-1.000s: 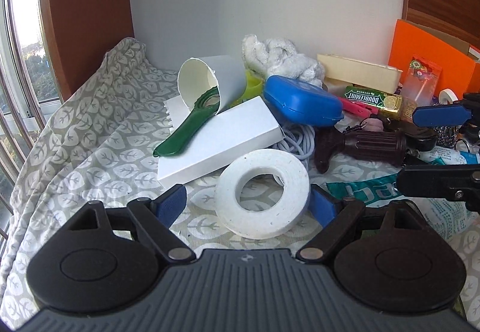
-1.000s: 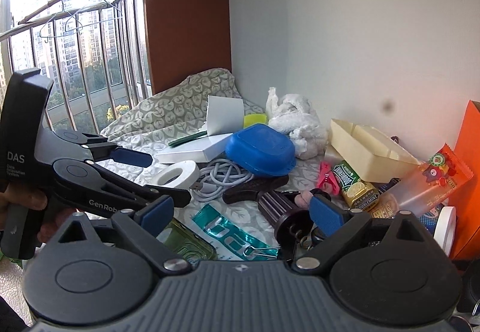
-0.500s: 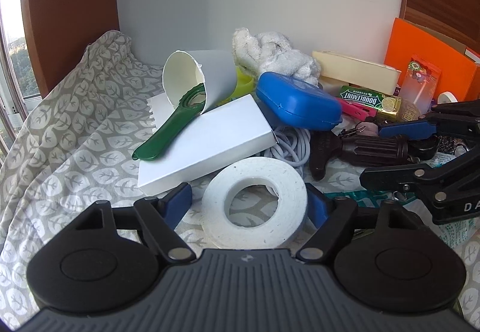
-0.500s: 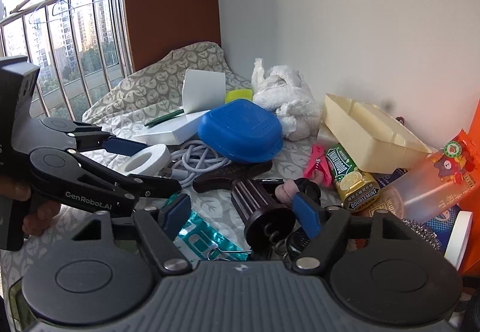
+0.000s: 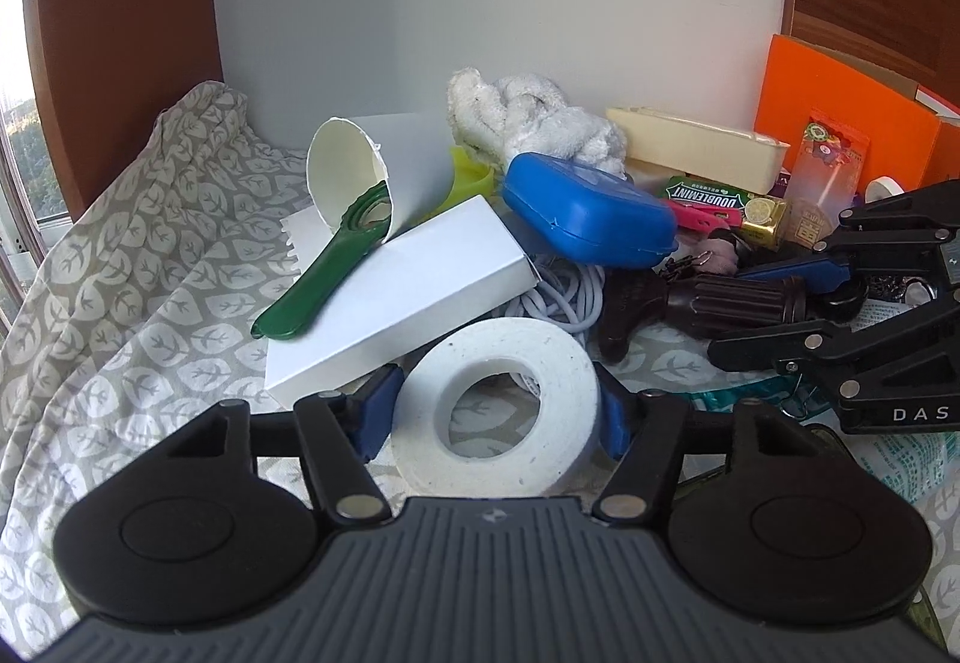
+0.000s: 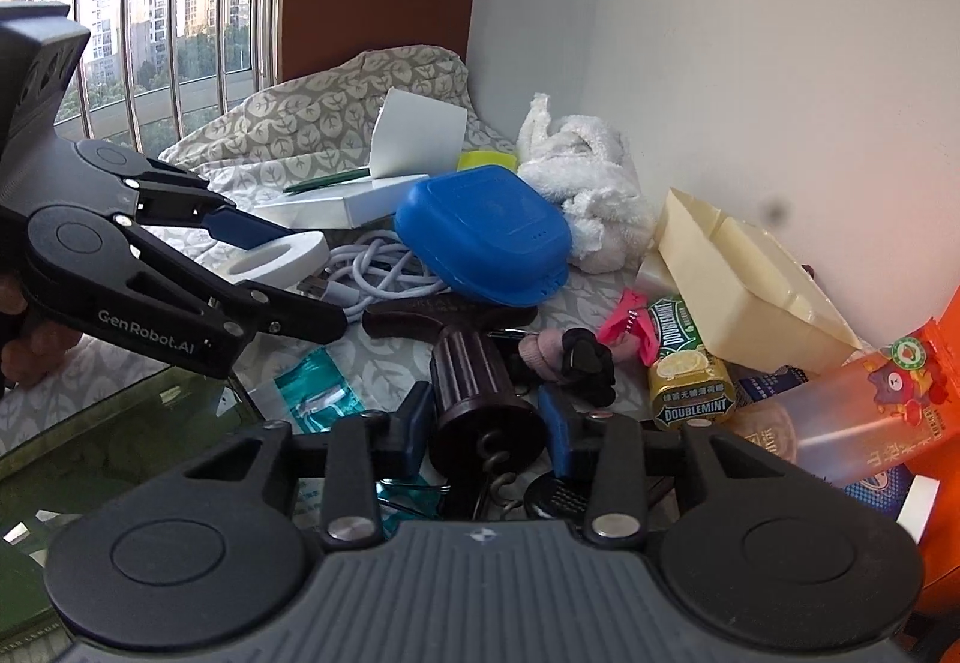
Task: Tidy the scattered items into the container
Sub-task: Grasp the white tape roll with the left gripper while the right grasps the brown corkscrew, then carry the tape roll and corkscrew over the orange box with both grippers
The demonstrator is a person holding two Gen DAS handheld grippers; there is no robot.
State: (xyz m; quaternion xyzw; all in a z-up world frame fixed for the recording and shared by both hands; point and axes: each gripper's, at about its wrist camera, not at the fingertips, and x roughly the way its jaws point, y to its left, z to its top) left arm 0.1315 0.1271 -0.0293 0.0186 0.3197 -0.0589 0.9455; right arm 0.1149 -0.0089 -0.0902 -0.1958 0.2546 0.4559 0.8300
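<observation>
My left gripper (image 5: pixel 498 414) has its blue pads against both sides of a white tape roll (image 5: pixel 498 411), which rests on the leaf-print cloth (image 5: pixel 120 273). The roll also shows in the right wrist view (image 6: pixel 279 258). My right gripper (image 6: pixel 486 420) has its pads on either side of a dark brown ribbed handle (image 6: pixel 480 393), also seen in the left wrist view (image 5: pixel 720 297). An orange box (image 5: pixel 840 105) stands at the far right.
Clutter lies by the wall: a white box (image 5: pixel 408 291), a white cup (image 5: pixel 372 171) with a green scoop (image 5: pixel 318 279), a blue case (image 5: pixel 588 219), a white towel (image 5: pixel 540 117), a cream tray (image 5: pixel 696 147), a cable (image 5: pixel 570 291), a gum pack (image 6: pixel 690 363).
Both grippers have moved forward and closed in. The left jaws narrowed onto the tape roll. The right jaws narrowed around the brown handle.
</observation>
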